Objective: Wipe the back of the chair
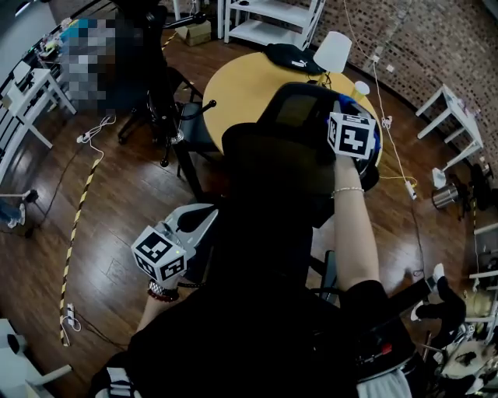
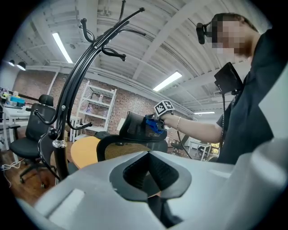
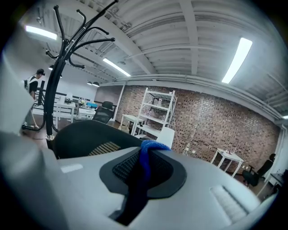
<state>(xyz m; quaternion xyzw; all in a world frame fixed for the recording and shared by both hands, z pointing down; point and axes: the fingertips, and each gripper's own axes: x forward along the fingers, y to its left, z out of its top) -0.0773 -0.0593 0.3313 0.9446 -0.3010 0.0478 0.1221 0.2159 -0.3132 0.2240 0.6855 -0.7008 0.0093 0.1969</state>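
Note:
A black office chair (image 1: 257,179) stands right below me, its headrest (image 1: 299,109) toward the round table. My right gripper (image 1: 359,148) sits at the headrest's right end, shut on a blue cloth (image 1: 375,138). In the right gripper view the blue cloth (image 3: 146,155) runs between the jaws of the right gripper (image 3: 146,167), with the chair's black top (image 3: 90,137) just beyond. The left gripper view shows the chair's mesh back (image 2: 128,150), the headrest (image 2: 135,128) and the cloth (image 2: 155,126) pressed to it. My left gripper (image 1: 196,224) hangs low at the chair's left, shut and holding nothing.
A round wooden table (image 1: 249,85) stands just behind the chair, with a white lamp (image 1: 333,50) and a black bag on it. A black coat rack (image 2: 63,112) rises at the left. White shelving (image 1: 268,19), small white tables and floor cables surround the spot. A person stands back left.

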